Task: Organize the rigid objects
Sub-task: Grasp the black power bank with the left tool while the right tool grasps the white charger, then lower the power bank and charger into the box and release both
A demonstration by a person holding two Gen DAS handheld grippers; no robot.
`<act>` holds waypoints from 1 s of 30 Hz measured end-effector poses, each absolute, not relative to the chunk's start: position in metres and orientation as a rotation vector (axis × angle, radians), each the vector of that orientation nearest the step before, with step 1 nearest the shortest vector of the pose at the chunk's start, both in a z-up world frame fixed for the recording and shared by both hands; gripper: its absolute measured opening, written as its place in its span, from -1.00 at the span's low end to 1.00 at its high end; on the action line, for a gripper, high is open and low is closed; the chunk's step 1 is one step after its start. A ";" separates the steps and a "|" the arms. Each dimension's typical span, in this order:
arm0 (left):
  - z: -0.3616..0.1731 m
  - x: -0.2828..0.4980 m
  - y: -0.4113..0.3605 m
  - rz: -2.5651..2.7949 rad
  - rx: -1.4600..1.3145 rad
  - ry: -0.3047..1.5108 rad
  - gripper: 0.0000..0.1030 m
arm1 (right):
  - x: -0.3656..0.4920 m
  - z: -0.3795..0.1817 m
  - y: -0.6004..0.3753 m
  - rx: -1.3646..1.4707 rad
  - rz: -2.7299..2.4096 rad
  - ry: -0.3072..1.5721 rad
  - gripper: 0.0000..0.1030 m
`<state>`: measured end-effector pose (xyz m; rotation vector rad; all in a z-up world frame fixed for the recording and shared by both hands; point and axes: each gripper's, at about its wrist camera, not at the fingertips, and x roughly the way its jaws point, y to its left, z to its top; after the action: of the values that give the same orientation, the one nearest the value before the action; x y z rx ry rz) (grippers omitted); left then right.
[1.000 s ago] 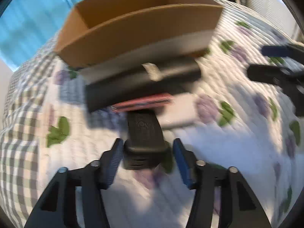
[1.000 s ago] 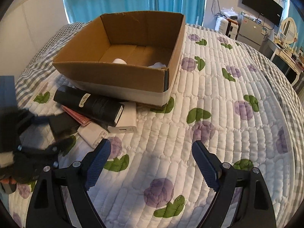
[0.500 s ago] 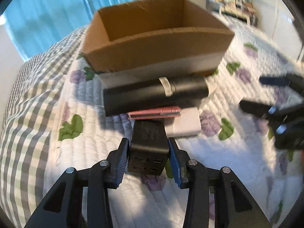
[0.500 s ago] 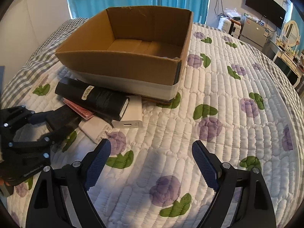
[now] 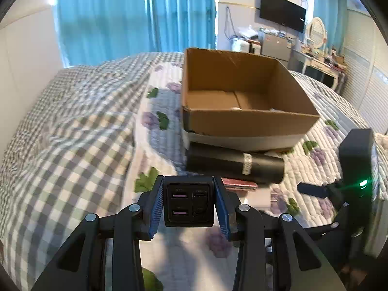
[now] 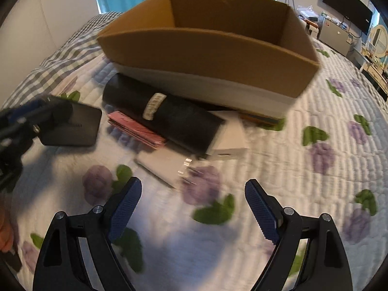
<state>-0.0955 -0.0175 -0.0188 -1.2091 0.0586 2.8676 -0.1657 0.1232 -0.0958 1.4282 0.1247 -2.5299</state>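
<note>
My left gripper (image 5: pixel 188 202) is clamped on the black charger (image 5: pixel 188 205), raised above the quilt (image 5: pixel 155 150), its port face toward me, near the cardboard box (image 5: pixel 242 123). It is squarish with purple sockets. My right gripper (image 6: pixel 192 208) gapes, holding nothing.

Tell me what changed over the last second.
The left gripper closed on the black charger and lifted it off the quilt. The right gripper, open and empty, moved closer to the pile beside the cardboard box. Box and black tube stayed put.
</note>
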 end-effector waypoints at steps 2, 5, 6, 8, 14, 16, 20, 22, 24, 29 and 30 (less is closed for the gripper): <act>-0.019 -0.098 -0.023 2.854 -1.224 0.027 -0.24 | -0.170 -0.101 0.115 1.436 -2.536 0.119 0.69; -0.020 -0.099 -0.025 2.847 -1.230 0.025 -0.24 | -0.179 -0.112 0.103 1.475 -2.538 0.101 0.69; -0.021 -0.100 -0.024 2.846 -1.232 0.031 -0.24 | -0.182 -0.116 0.100 1.487 -2.538 0.106 0.65; -0.023 -0.099 -0.024 2.843 -1.238 0.046 -0.24 | -0.187 -0.120 0.095 1.498 -2.541 0.111 0.62; -0.026 -0.100 -0.022 2.839 -1.251 0.078 -0.24 | -0.189 -0.120 0.094 1.482 -2.552 0.116 0.40; -0.026 -0.100 -0.022 2.839 -1.251 0.083 -0.24 | -0.184 -0.116 0.095 1.466 -2.556 0.127 0.39; -0.026 -0.100 -0.020 2.842 -1.251 0.103 -0.23 | -0.174 -0.109 0.102 1.447 -2.543 0.097 0.39; -0.026 -0.098 -0.018 2.843 -1.253 0.111 -0.23 | -0.169 -0.105 0.106 1.439 -2.545 0.091 0.39; -0.025 -0.098 -0.017 2.844 -1.257 0.119 -0.23 | -0.163 -0.101 0.110 1.427 -2.547 0.083 0.38; -0.023 -0.096 -0.009 2.842 -1.280 0.173 -0.23 | -0.149 -0.085 0.123 1.387 -2.564 0.061 0.38; -0.021 -0.093 -0.006 2.847 -1.280 0.183 -0.23 | -0.146 -0.081 0.126 1.378 -2.571 0.062 0.38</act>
<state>-0.0928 -0.0061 -0.0206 -1.2796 0.1826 2.8471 -0.1461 0.1258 -0.0814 1.3777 0.0624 -2.5714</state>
